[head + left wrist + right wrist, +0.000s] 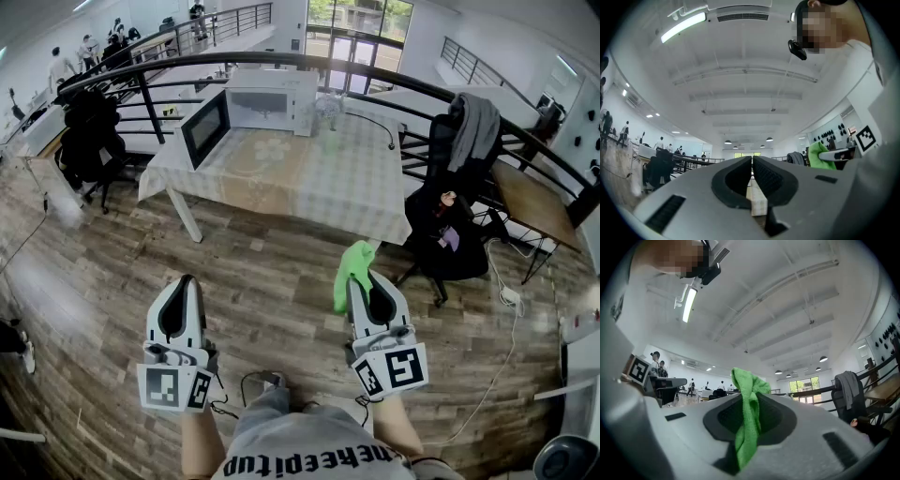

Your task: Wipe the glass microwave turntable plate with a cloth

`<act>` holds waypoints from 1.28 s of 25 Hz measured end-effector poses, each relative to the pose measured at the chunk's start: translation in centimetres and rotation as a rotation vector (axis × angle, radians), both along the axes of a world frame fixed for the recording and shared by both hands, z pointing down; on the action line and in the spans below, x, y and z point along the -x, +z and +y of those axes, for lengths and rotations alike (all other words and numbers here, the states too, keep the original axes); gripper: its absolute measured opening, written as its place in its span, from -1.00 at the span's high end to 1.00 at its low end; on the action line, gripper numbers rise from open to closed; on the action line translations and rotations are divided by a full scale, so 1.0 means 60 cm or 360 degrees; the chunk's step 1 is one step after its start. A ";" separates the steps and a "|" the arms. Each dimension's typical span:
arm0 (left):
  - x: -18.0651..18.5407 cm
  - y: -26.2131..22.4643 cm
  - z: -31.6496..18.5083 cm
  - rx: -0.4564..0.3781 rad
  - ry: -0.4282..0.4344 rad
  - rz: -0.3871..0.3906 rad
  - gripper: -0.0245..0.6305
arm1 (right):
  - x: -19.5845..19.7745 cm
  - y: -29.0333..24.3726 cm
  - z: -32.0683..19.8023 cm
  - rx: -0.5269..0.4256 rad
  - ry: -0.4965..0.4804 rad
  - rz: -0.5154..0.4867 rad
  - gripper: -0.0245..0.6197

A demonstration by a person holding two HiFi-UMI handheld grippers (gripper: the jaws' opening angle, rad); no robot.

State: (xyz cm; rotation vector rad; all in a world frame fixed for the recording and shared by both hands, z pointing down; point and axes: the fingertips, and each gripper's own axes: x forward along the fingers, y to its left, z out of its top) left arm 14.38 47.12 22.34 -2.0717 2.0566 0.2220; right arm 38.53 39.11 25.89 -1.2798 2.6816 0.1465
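A white microwave (246,108) with its door swung open stands at the far side of a cloth-covered table (309,178). The glass turntable plate is too small to make out from here. My right gripper (361,278) is shut on a green cloth (352,270), which sticks up between its jaws (749,413) and hangs over them. My left gripper (187,282) is shut with nothing in it; the jaws meet in the left gripper view (752,168). Both grippers are held over the wooden floor, well short of the table.
A black office chair (448,220) with a grey garment draped on it stands right of the table. Another dark chair (89,141) stands at the left. A curved black railing (394,89) runs behind the table. A white cable (502,366) trails on the floor at right.
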 end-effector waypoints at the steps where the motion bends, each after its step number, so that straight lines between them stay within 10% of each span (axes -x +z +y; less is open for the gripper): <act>1: 0.001 -0.001 -0.003 0.0003 0.0003 -0.0001 0.89 | 0.002 -0.001 -0.002 0.0002 -0.0001 -0.0003 0.75; 32: 0.159 0.012 -0.156 0.0018 0.0174 0.0008 0.89 | 0.166 0.007 -0.118 0.0034 0.0063 -0.0067 0.75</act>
